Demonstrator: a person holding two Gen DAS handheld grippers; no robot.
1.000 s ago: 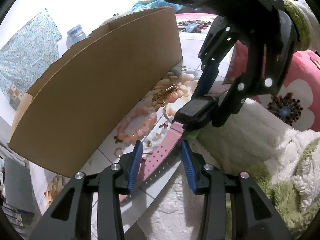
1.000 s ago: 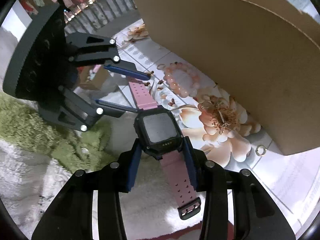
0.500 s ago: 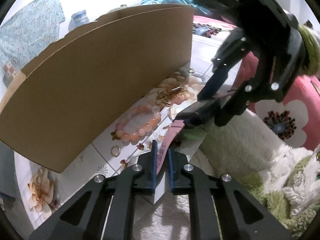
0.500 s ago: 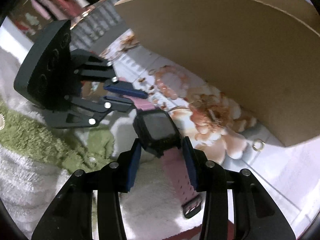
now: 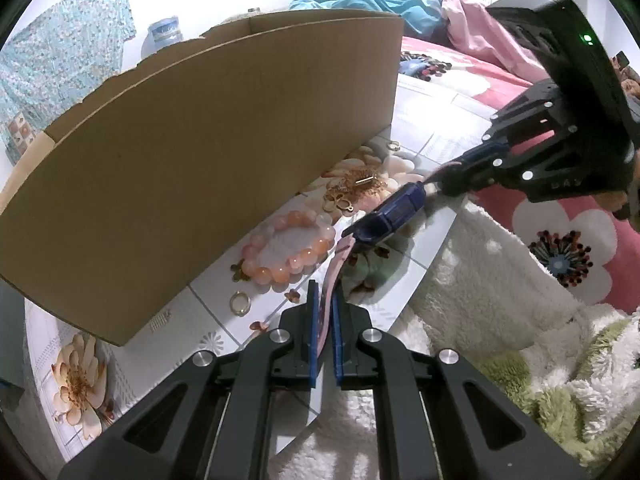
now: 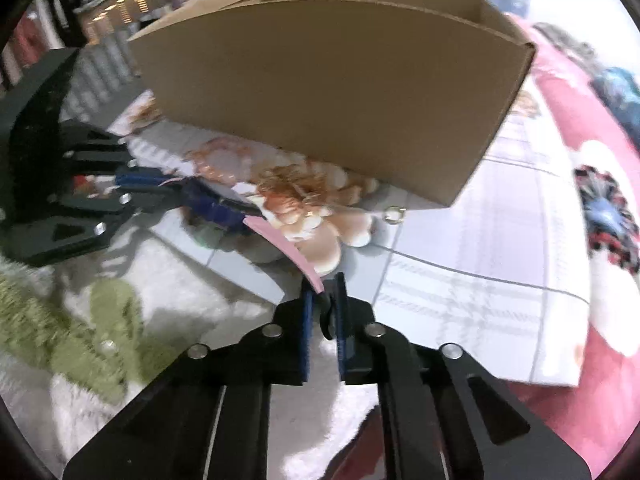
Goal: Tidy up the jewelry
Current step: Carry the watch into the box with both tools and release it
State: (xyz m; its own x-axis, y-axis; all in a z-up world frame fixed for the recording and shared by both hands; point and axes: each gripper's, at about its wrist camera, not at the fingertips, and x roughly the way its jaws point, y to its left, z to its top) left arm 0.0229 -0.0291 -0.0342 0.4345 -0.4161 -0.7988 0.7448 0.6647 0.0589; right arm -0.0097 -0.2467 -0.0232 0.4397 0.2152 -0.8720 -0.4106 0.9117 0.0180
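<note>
Both grippers clamp a pink-strapped smartwatch point(image 5: 384, 216) by its two strap ends, holding it just above the floral mat point(image 5: 432, 136) in front of the cardboard box point(image 5: 208, 152). The left gripper point(image 5: 325, 312) pinches one strap; the right gripper point(image 6: 322, 300), jaws just closed, grips the other. Sharing the hold apparently keeps the watch level for boxing; a bead bracelet point(image 5: 288, 248) and gold rings point(image 5: 239, 302) wait alongside.

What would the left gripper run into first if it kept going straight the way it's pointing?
The left gripper is shut on the pink watch strap. Straight ahead along the strap is the watch body; below it lies the floral mat. Depth is hard to judge, so that's approximate.
</note>
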